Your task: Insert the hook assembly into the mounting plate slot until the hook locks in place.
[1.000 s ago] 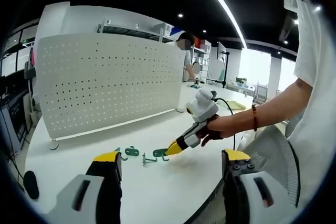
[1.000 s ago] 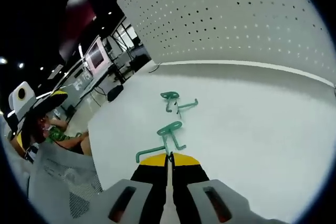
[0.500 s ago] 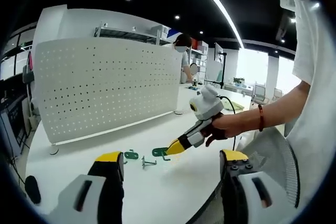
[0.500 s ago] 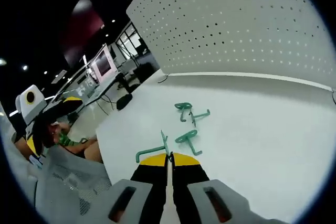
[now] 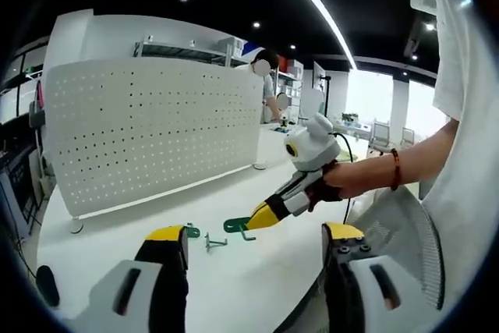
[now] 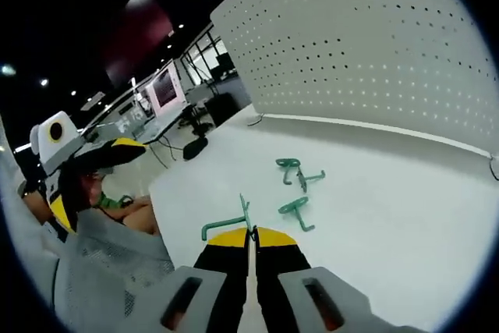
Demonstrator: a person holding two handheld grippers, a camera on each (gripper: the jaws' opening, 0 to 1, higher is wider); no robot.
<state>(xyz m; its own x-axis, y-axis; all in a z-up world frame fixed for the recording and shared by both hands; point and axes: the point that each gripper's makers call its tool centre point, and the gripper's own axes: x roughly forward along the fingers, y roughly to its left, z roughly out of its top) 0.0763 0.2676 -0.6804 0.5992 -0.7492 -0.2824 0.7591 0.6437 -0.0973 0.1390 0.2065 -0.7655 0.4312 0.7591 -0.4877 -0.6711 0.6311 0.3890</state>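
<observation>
White table [image 6: 405, 216] by pegboard [image 5: 156, 134]: right claw [image 6: 251, 233] seemingly pinches green hook [image 6: 226, 222], left claw [image 5: 253, 251] agape.

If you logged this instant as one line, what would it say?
right gripper: shut on green hook, lifted | left gripper: open, holding nothing | two green hooks on table | pegboard upright

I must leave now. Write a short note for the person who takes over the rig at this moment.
Right gripper: shut on a green hook, held above the white table.
Left gripper: open, empty, hanging near the table edge.
Two more green hooks lie on the table, apart from each other.
The white pegboard stands upright at the back of the table.
Done: one hook is picked up.
Left: bring it to the pegboard and push it in until it locks.
</observation>
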